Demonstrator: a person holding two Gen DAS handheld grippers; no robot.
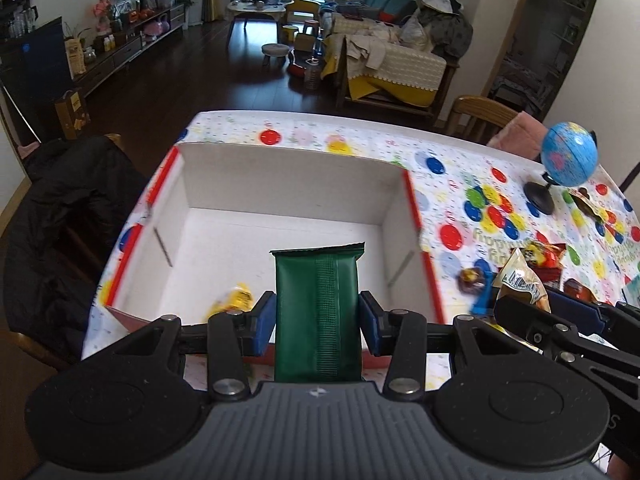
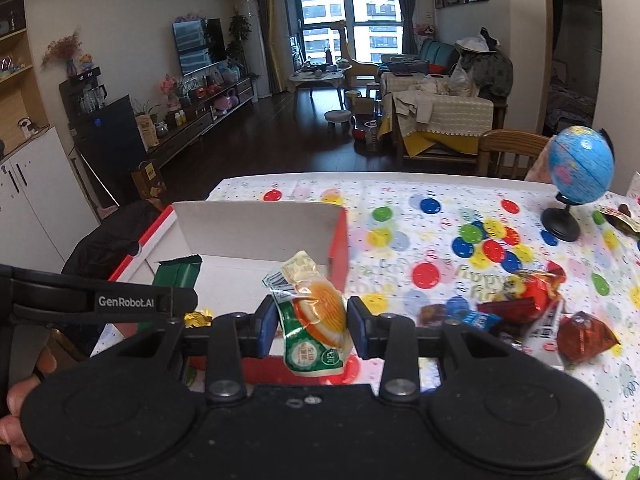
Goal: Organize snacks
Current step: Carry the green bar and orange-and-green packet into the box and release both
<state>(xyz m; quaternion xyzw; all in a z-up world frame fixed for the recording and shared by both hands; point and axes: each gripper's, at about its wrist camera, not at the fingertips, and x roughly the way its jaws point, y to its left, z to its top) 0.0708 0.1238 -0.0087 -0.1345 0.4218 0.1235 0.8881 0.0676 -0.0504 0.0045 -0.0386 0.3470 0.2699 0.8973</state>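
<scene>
From the left wrist view, the left gripper (image 1: 317, 314) has its blue-padded jaws closed on a dark green foil snack bar (image 1: 317, 312), held upright above the near edge of the open white cardboard box with red trim (image 1: 288, 176). One small yellow-wrapped candy (image 1: 234, 300) lies inside the box, near its front left corner. To place the bar well, the gripper should probably move further over the box floor and lower it before letting go.

From the right wrist view, the right gripper (image 2: 308, 318) has its jaws clamped on a clear-and-green packet holding an orange round pastry (image 2: 316, 316), just in front of the box's near right corner. The loose pile of red and blue snacks (image 2: 532, 312) lies right of the box on the balloon-print table (image 2: 420, 208), beside a small blue globe (image 2: 580, 170).
</scene>
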